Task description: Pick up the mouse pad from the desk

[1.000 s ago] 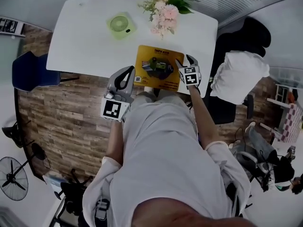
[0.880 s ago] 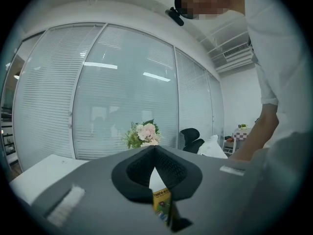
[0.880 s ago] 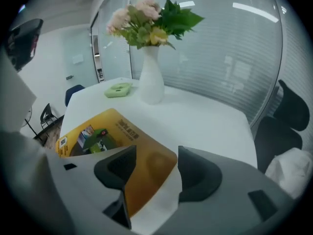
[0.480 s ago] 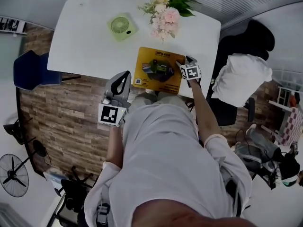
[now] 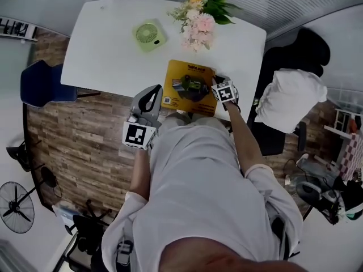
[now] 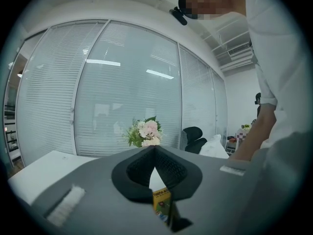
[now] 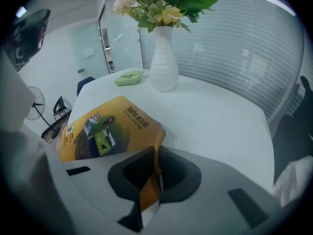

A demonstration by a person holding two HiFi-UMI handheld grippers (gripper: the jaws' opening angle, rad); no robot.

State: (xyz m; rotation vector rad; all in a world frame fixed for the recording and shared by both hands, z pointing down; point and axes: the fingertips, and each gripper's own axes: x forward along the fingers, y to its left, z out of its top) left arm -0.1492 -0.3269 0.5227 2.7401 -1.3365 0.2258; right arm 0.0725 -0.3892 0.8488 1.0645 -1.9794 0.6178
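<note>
The yellow printed mouse pad (image 5: 190,86) lies at the near edge of the white desk (image 5: 102,44). My right gripper (image 5: 218,81) is at the pad's right edge and shut on it. In the right gripper view the pad (image 7: 105,131) curls up at that edge and runs between the closed jaws of the gripper (image 7: 156,153). My left gripper (image 5: 151,90) hangs shut just off the desk's near edge, left of the pad, holding nothing. In the left gripper view its tips (image 6: 155,149) meet, and a strip of the pad (image 6: 162,203) shows below them.
A green desk fan (image 5: 150,35) and a white vase of flowers (image 5: 198,16) stand behind the pad. A black chair with a white cloth (image 5: 289,95) is at the right, a blue chair (image 5: 42,84) at the left. A floor fan (image 5: 16,214) stands on the wooden floor.
The right gripper has come down onto the pad's right edge and its jaws have closed on it, curling that edge up. The left gripper has stayed put.
</note>
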